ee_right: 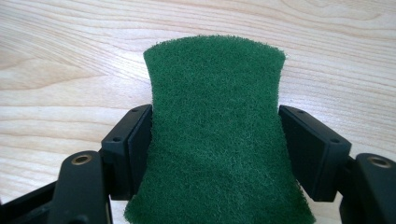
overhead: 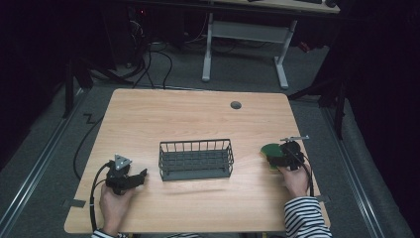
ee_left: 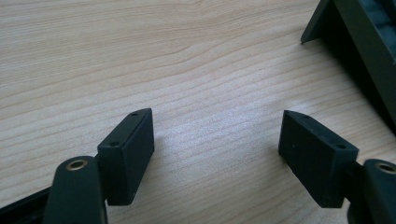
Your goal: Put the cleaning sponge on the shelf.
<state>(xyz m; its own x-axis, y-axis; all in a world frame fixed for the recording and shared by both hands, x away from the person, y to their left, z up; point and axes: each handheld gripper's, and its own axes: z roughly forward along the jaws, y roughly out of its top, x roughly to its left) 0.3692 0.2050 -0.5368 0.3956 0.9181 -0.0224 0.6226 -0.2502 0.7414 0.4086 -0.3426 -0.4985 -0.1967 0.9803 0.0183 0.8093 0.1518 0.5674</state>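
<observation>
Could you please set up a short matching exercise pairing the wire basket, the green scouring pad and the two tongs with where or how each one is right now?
Things:
1. wire basket
2. green scouring pad
3. left tongs
4. right tongs

States:
A. open over bare wood, holding nothing
B. closed on something soft
C. standing at the middle of the table
D. pinched at its sides between two black jaws

Pairs: 1-C, 2-D, 3-A, 4-B
</observation>
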